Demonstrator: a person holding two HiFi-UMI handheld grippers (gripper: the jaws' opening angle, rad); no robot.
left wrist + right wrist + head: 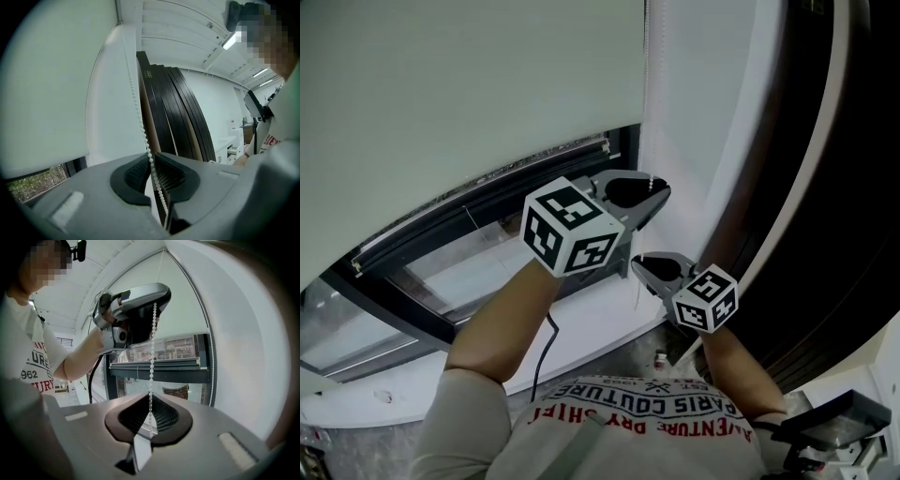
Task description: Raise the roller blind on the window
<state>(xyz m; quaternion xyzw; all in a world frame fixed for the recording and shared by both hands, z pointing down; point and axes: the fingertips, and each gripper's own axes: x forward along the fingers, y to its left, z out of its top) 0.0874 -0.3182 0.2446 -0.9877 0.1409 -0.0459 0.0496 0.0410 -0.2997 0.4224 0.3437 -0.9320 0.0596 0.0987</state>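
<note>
Window (pixel 483 262) behind, pale roller blind (pixel 469 84) partly down: right fingers (pixel 133 414) pinch the white bead chain (pixel 152 357), anchoring it; left fingers (pixel 136 173) slackly spread, probably regripping.

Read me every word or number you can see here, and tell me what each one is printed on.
"PARIS COUTURE": upside down on the person's shirt, head view.
"962": same shirt, right gripper view, its start cut off.
Other shirt lines: too blurred or cut off to read.
No words on the marker cubes, only square patterns.
</note>
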